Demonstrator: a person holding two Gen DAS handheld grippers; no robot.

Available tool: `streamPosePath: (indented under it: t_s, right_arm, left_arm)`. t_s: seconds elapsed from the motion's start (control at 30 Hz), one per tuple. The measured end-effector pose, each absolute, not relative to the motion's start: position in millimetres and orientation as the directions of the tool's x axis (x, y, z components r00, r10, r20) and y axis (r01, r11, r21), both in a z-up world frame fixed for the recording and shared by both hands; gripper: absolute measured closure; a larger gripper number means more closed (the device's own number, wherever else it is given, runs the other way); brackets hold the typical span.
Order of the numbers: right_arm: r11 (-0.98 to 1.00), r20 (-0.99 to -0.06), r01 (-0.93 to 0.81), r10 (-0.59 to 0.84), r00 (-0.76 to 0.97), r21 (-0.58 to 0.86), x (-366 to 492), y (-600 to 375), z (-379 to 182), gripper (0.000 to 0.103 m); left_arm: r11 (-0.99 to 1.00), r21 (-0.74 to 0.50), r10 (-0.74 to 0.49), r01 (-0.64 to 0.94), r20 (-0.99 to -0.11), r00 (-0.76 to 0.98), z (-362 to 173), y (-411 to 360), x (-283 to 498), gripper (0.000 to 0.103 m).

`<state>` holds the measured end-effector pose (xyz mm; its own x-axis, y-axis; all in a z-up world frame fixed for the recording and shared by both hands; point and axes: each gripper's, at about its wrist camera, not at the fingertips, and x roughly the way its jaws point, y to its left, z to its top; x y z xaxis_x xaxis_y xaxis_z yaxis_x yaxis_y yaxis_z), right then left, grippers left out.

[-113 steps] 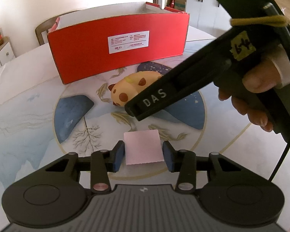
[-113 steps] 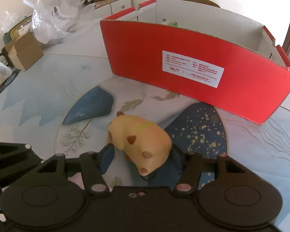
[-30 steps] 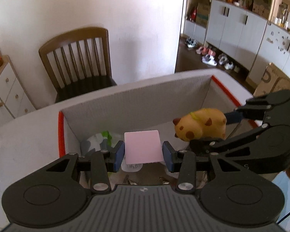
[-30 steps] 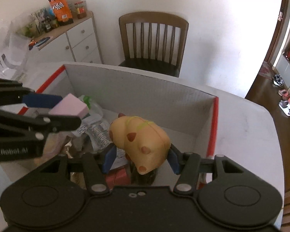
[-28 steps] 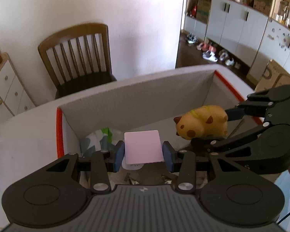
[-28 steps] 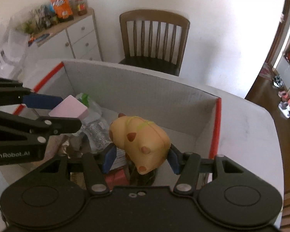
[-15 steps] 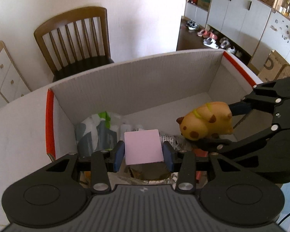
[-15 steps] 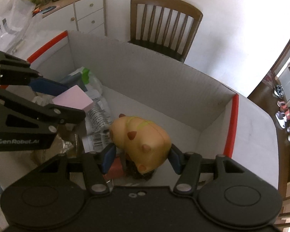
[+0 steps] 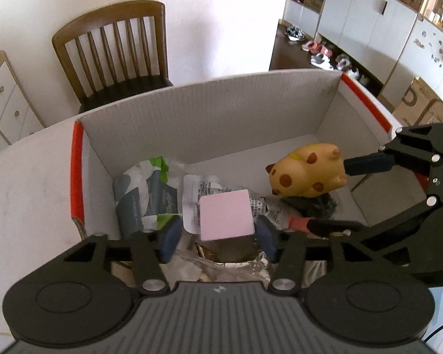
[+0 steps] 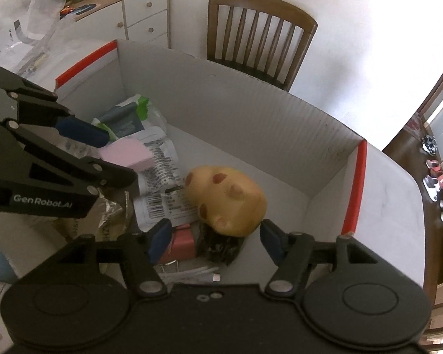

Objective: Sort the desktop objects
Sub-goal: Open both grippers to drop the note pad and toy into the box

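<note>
**Q:** Corrugated cardboard, red outside and pale grey within: what does the open box (image 9: 209, 124) hold?

**A:** Crumpled wrappers and printed plastic bags (image 9: 150, 188) lie on its floor (left half), with a small red object (image 10: 181, 242) and a dark fuzzy lump (image 10: 218, 247) nearer the middle. A brown slatted wooden chair (image 9: 118, 53) stands behind the far wall, against a white room wall.

**Q:** How does the left gripper (image 9: 215, 236) stand, and where is its object?

**A:** Its jaws are opening. The pale pink square foam block (image 9: 226, 215) sits in the gap between the blue pads, above the wrappers; a clear space shows at the left pad, while contact at the right pad cannot be told. The right wrist view shows the same block (image 10: 127, 153) just beyond the left gripper's black finger (image 10: 73, 174).

**Q:** And the right gripper (image 10: 215, 237)?

**A:** Its jaws are opening too. The yellow rubber animal toy with brown spots (image 10: 226, 203) is inside the box, over the dark lump, between and slightly ahead of the blue pads, and both pads stand clear of it. From the left wrist view the toy (image 9: 307, 174) appears beside the upper blue fingertip (image 9: 366, 166) of the right gripper; whether the two touch there cannot be told.
</note>
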<state>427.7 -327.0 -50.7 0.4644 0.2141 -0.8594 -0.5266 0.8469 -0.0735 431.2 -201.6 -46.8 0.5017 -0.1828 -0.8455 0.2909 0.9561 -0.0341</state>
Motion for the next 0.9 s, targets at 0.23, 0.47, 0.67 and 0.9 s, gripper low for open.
streamPosePath:
  t_s: [0.23,0.47,0.67,0.9]
  right_arm:
    - [0.845,-0.847,-0.533,0.249,0.47,-0.047,418,-333,-38,0.029]
    - [0.839,-0.814,-0.544,0.313,0.489,-0.005,403,-342,-17,0.021]
    - [0.834,-0.782,-0.55,0.373,0.5,0.046,389,-352,1,0.018]
    - [0.836,-0.752,-0.543,0.41,0.517,0.083,374,-361,16,0.018]
  left_arm:
    - [0.959,-0.034,-0.185,0.281,-0.828,0.53,-32,-200,419,0.039]
    - [0.964,-0.022,-0.173,0.264,-0.806,0.566,-15,-192,406,0.035]
    - [0.968,-0.012,-0.168,0.251,-0.774,0.611,0,-187,389,0.035]
    - [0.973,-0.012,-0.162,0.229,-0.743,0.65,15,-188,364,0.035]
